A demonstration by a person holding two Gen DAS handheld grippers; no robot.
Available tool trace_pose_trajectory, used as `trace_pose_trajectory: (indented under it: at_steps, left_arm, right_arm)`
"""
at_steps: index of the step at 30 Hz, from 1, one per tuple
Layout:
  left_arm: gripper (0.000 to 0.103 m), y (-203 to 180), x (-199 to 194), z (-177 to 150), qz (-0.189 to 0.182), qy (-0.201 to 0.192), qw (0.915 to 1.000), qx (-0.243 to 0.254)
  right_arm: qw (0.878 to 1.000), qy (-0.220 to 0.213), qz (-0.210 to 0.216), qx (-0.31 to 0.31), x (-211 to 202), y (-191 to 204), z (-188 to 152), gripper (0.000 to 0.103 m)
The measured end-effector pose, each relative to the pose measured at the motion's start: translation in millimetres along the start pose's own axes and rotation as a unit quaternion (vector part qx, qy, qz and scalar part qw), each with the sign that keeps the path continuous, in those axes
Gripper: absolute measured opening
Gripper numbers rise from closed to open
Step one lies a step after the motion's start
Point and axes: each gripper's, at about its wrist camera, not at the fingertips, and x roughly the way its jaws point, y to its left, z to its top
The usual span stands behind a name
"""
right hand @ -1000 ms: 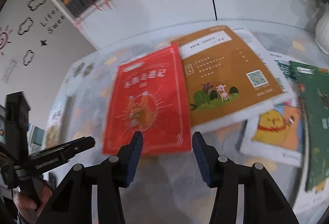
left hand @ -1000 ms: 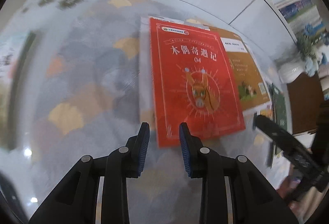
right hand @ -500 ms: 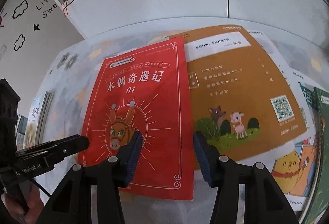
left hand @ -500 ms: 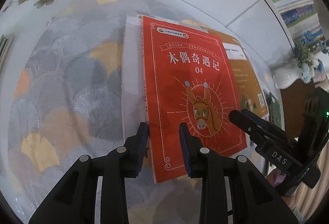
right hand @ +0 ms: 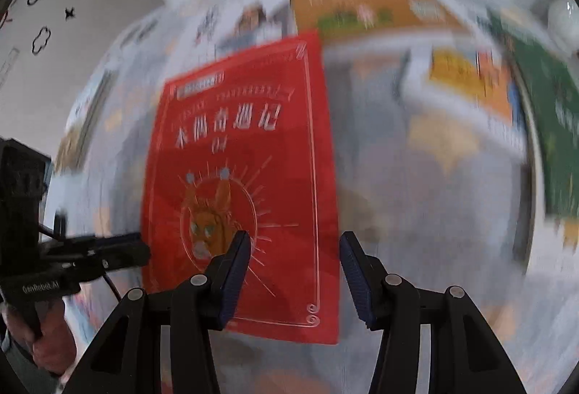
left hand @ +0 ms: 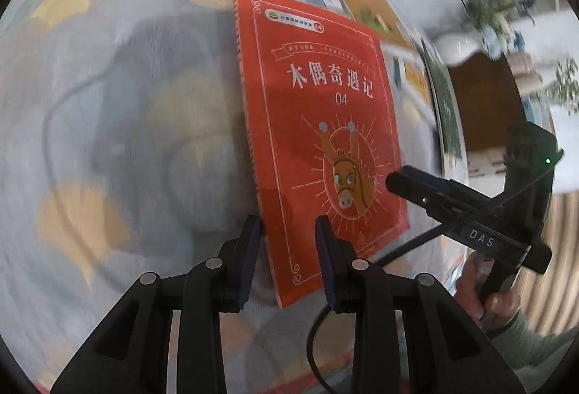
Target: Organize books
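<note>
Left gripper (left hand: 286, 234) straddles the near spine corner of the red book (left hand: 318, 126), jaws narrowly parted and apparently not pressing it — a thin, floppy paperback, light, best pinched at an edge. Right gripper (right hand: 295, 249) spans its opposite edge, somewhat wider, holding nothing. It lies on the patterned tablecloth (left hand: 126, 140), other books beyond.

Red donkey-cover book (left hand: 318, 140) between the parted jaws of the left gripper (left hand: 287, 258), right gripper (left hand: 466, 209) alongside.
</note>
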Motion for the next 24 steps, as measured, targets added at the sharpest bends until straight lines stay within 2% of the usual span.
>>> trace_pose_trajectory:
  at_steps: [3, 7, 11, 12, 14, 15, 17, 18, 19, 20, 22, 23, 24]
  left_arm:
    - [0.027, -3.5, -5.4, -15.2, 0.023, -0.02, 0.9995, 0.001]
    - [0.027, 1.1, -5.3, -15.7, 0.005, -0.042, 0.9989, -0.022]
    - [0.027, 8.8, -3.6, -10.7, -0.07, -0.038, 0.995, -0.06]
    - [0.027, 12.0, -7.6, -10.2, -0.113, -0.043, 0.99, -0.073]
    - [0.027, 11.4, -12.6, -11.0, -0.164, -0.053, 0.9812, -0.086]
    - [0.027, 8.9, -13.0, -11.1, -0.168, -0.055, 0.9806, -0.085]
    - [0.025, -4.9, -5.3, -8.3, -0.129, -0.052, 0.9879, -0.07]
    - [0.015, -11.6, 0.3, -8.0, -0.099, -0.045, 0.9924, -0.057]
    - [0.01, -18.6, 7.0, -7.3, -0.071, -0.038, 0.9958, -0.042]
    - [0.01, -24.1, 11.6, -6.6, -0.059, -0.035, 0.997, -0.034]
    - [0.01, -30.0, 12.4, -4.6, -0.068, -0.04, 0.9964, -0.031]
    - [0.01, -30.1, 9.5, -3.6, -0.081, -0.044, 0.9952, -0.033]
    - [0.009, -29.7, 6.2, -1.2, -0.112, -0.049, 0.9916, -0.044]
  right_arm:
    - [1.0, -0.003, -0.011, 0.009, -7.9, -8.8, -25.0, 0.05]
    - [1.0, -0.02, -0.016, -0.005, -7.5, -8.7, -32.8, 0.049]
    - [1.0, -0.023, 0.012, -0.003, -5.8, -7.0, -30.4, 0.049]
    - [1.0, -0.023, 0.019, 0.002, -5.6, -9.5, -30.5, 0.049]
    - [0.999, -0.019, 0.038, 0.018, -5.4, -14.2, -29.4, 0.049]
    - [0.998, -0.017, 0.05, 0.028, -4.8, -16.7, -28.9, 0.049]
    - [0.997, -0.015, 0.064, 0.041, -3.9, -18.4, -28.3, 0.049]
    - [0.997, -0.014, 0.068, 0.045, -4.7, -19.8, -28.2, 0.049]
    - [0.996, -0.013, 0.071, 0.049, -4.4, -20.2, -27.5, 0.049]
    - [0.996, -0.013, 0.072, 0.05, -4.3, -20.1, -28.0, 0.049]
    - [0.996, -0.009, 0.077, 0.054, -6.5, -23.8, -29.3, 0.049]
    - [0.995, -0.005, 0.082, 0.058, -8.4, -27.9, -30.6, 0.051]
    - [0.993, -0.001, 0.094, 0.068, -9.9, -32.6, -31.6, 0.052]
